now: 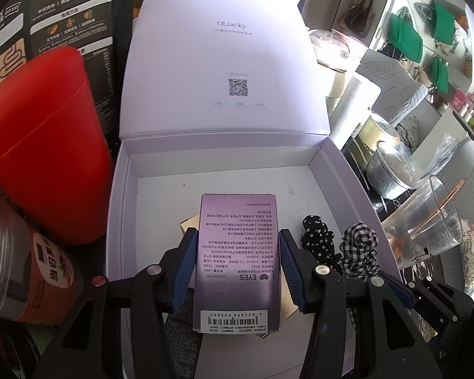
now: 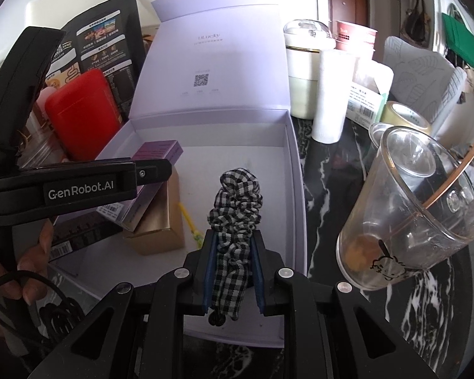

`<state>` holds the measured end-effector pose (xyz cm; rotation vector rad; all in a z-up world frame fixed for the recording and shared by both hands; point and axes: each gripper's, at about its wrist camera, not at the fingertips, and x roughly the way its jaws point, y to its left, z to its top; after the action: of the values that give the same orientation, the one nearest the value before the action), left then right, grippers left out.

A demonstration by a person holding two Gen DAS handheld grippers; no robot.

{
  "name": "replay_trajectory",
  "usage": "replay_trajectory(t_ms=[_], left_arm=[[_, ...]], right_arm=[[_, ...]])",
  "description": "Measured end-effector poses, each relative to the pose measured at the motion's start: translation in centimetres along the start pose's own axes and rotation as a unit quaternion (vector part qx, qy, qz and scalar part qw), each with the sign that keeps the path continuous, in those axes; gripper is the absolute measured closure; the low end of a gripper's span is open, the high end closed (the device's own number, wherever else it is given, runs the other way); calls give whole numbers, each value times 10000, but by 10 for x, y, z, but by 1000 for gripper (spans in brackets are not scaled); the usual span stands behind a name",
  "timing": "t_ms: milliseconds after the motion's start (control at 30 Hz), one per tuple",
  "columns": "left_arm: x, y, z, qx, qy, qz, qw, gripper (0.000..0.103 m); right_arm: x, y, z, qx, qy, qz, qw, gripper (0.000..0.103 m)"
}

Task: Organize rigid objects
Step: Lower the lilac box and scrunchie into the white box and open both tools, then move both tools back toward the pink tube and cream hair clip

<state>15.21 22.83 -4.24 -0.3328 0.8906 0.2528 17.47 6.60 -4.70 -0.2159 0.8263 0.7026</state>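
Two items are held over the open white cardboard box (image 1: pixel 341 170): a stiff, light purple carton (image 1: pixel 238 252), pinched at mid-length by the left gripper (image 1: pixel 237 268), and a soft checked fabric scrunchie (image 2: pixel 235 208), squeezed in the right gripper (image 2: pixel 232 271), likely crush-tolerant.

The far half of the white box (image 1: pixel 341 170) floor lies bare. Its raised lid (image 1: pixel 224 63) blocks the far side, the red case (image 1: pixel 44 145) crowds the left wall, and the glass cup (image 2: pixel 420 211) stands near the right wall.
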Motion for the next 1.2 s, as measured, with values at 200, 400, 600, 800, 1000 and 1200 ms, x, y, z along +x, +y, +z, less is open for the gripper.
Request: replay_trajectory(t_ms=[200,400,600,800,1000,1200], left_arm=[[-5,-1,-1,137,-73,210,9997,52],[-13,-7,-2,305,-63,488,9983,52],[-26,-12,-2,353,-124,535,9979,42],[-44,-19,-3,432,-283,537,9972,27],[-60,-23,-5,491,-341,647,9961,27],[-78,-25,-8,525,-454,683,9952,27]], right_arm=[[-5,1,-1,44,-44,12,10000,55],[-18,3,-2,22,-123,-102,9999,52],[-33,3,-4,106,-214,-88,9997,52],[-47,3,-5,145,-311,-119,9993,52],[-61,3,-5,198,-431,-191,9987,52],[-79,5,-3,218,-598,-279,9976,52]])
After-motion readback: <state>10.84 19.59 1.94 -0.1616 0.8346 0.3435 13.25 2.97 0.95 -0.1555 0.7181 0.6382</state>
